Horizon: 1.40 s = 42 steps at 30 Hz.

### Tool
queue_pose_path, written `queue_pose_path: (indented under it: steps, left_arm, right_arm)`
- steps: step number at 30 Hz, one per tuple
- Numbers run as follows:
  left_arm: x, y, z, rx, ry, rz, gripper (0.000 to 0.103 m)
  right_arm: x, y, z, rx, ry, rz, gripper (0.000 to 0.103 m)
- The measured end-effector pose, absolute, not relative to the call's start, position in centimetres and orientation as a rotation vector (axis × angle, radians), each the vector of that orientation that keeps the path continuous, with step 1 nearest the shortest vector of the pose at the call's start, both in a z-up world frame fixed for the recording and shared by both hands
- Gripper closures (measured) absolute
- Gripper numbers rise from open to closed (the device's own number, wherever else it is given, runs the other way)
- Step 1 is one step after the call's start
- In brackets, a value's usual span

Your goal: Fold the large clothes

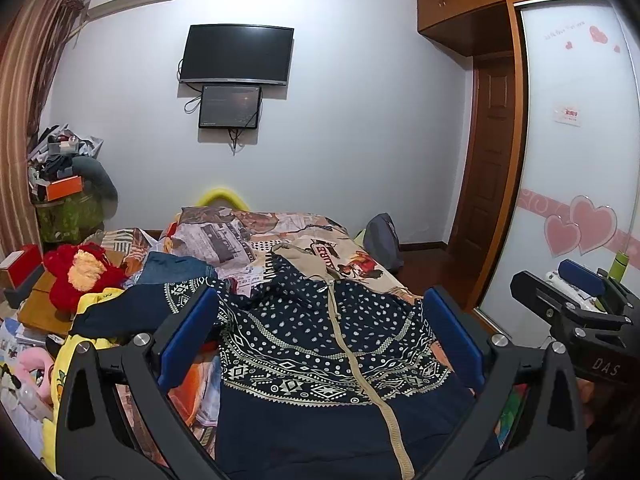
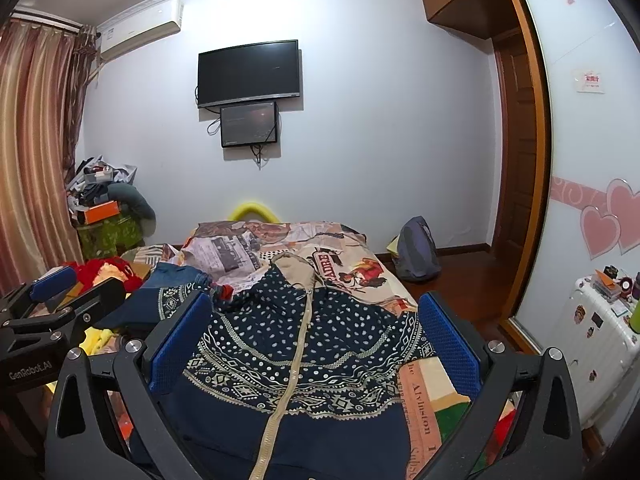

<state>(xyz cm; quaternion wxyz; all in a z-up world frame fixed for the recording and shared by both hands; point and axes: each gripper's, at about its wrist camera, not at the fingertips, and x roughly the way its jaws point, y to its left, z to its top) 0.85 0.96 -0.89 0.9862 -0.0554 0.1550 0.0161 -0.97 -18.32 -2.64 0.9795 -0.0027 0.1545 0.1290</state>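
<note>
A navy zip hoodie (image 1: pixel 320 344) (image 2: pixel 296 352) with white dots, a patterned band and a beige zipper lies front-up along the bed, its beige-lined hood pointing to the far end. One sleeve stretches out to the left. My left gripper (image 1: pixel 320 332) hovers open above the hoodie's chest, nothing between its blue pads (image 1: pixel 188 332). My right gripper (image 2: pixel 316 336) is also open over the hoodie, slightly more to the right, and shows at the right edge of the left wrist view as the right gripper (image 1: pixel 576 300). In the right wrist view the left gripper (image 2: pixel 60 300) appears at the left.
The bed carries a printed quilt (image 1: pixel 256 240). Jeans (image 1: pixel 176 272), a red plush toy (image 1: pixel 80 272) and yellow clothes (image 1: pixel 72 356) crowd its left side. A backpack (image 2: pixel 416 250) sits on the floor to the right, near a wardrobe (image 1: pixel 580 140) and a white suitcase (image 2: pixel 600 344).
</note>
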Motion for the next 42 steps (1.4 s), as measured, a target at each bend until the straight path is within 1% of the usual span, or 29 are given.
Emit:
queue_pose_path:
  steps: [42]
  left_arm:
    - [1.25, 1.63, -1.2, -0.129, 0.333, 0.042, 0.0]
  right_arm:
    - [-0.87, -18.17, -2.7, -0.008, 0.324, 0.264, 0.0]
